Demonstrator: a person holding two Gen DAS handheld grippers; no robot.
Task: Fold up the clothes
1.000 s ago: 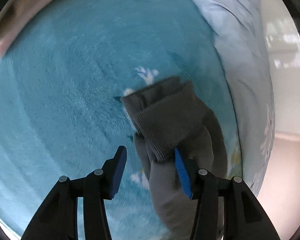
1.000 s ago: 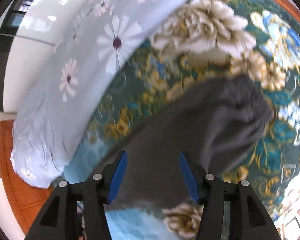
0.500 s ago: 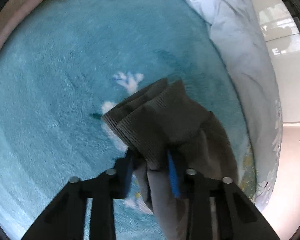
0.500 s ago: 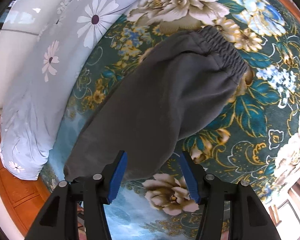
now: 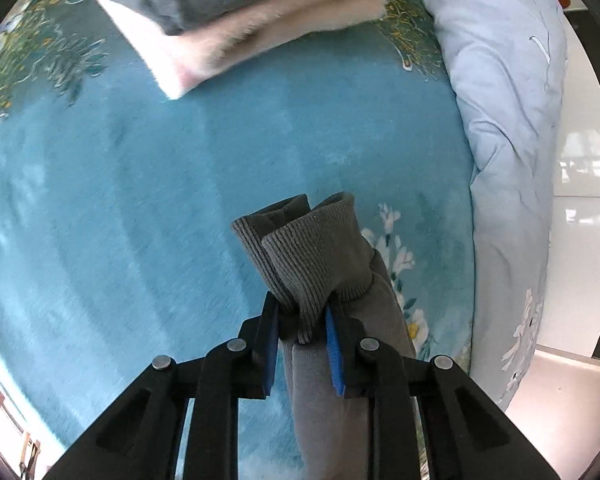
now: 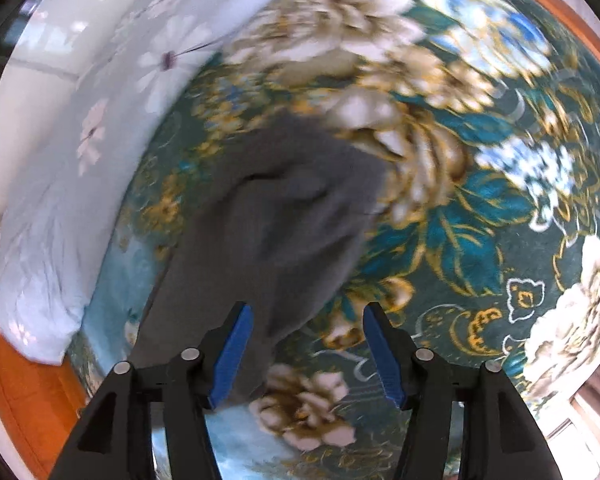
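My left gripper point(image 5: 300, 320) holds the two ribbed cuffs point(image 5: 312, 256) of the grey trousers, its blue pads pressing on them and the jaws still closing. The trouser leg point(image 5: 328, 400) hangs down from the jaws over the teal blanket point(image 5: 140, 220). In the right wrist view the wider part of the grey trousers point(image 6: 284, 216) lies rumpled on the flowered blanket point(image 6: 480, 240). My right gripper point(image 6: 308, 320) hovers above its near edge, pointing steeply down. Its jaws are opening, and the cloth lies below them without touching the pads. This view is blurred.
A stack of folded clothes point(image 5: 236, 20), pinkish-white below and grey and yellow above, lies at the far end of the blanket. A light blue daisy-print quilt point(image 5: 508, 120) runs along the bed's edge, also the quilt point(image 6: 60, 220) at left. Wooden floor point(image 6: 20, 380) shows beyond it.
My left gripper has closed on the cuffs and carried them up and along the bed, bringing the folded stack into view. My right gripper has shifted over the trousers, which now look bunched.
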